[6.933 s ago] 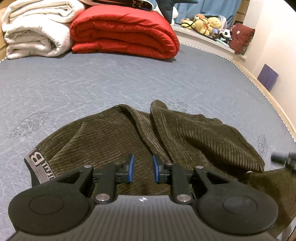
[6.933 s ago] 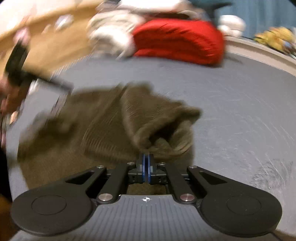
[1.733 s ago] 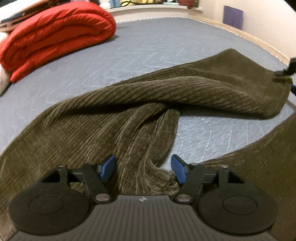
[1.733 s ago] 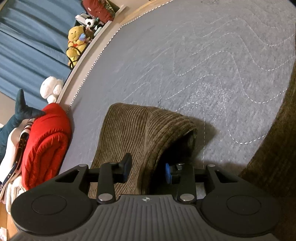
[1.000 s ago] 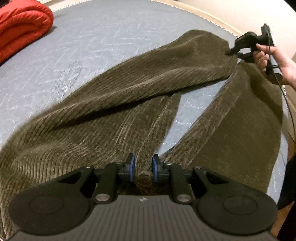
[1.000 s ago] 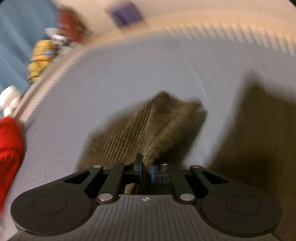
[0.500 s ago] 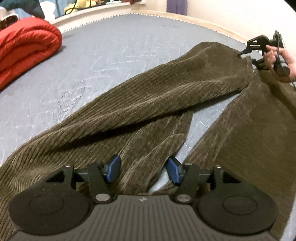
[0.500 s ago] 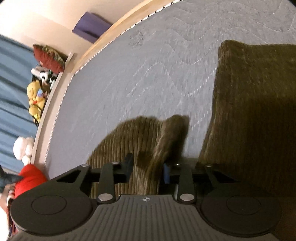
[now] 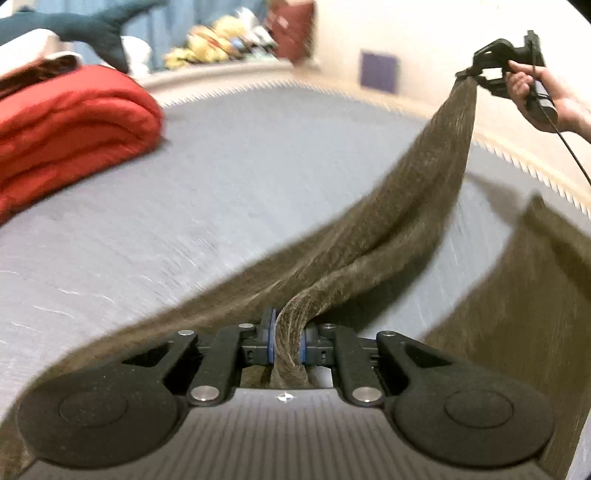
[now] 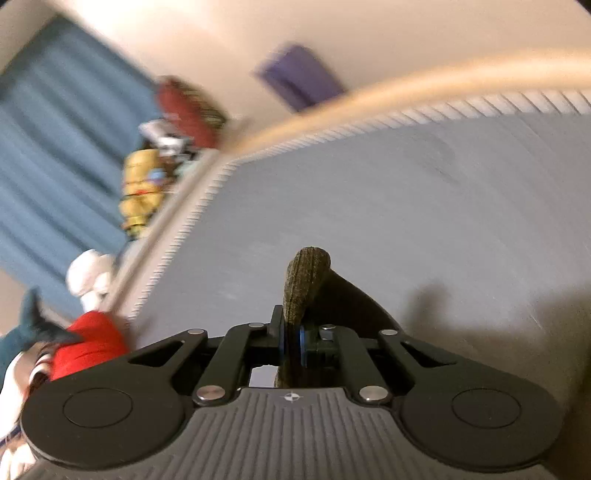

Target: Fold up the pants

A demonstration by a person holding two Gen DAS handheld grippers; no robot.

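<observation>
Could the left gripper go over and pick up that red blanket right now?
Probably not yet. The left gripper is closing on the pants, which stretch up to the right gripper. The mattress toward the red blanket lies bare, but it would have to let go first.

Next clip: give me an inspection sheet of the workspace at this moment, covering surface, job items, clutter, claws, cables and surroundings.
Surface: grey quilted mattress, blurred by motion.
Job's things: brown corduroy pants; one leg stretched in the air between the two claws, the other part lying at the right.
Clutter: folded red blanket at the far left; a dark stuffed toy above it.
Claws: left claw closing on a bunched fold of the pants; right claw shut on the leg's end, held in a hand.
Cables: thin black cable hanging from the right claw's handle.
Surroundings: blue curtain, stuffed toys on a ledge, cream wall with a purple patch.
</observation>
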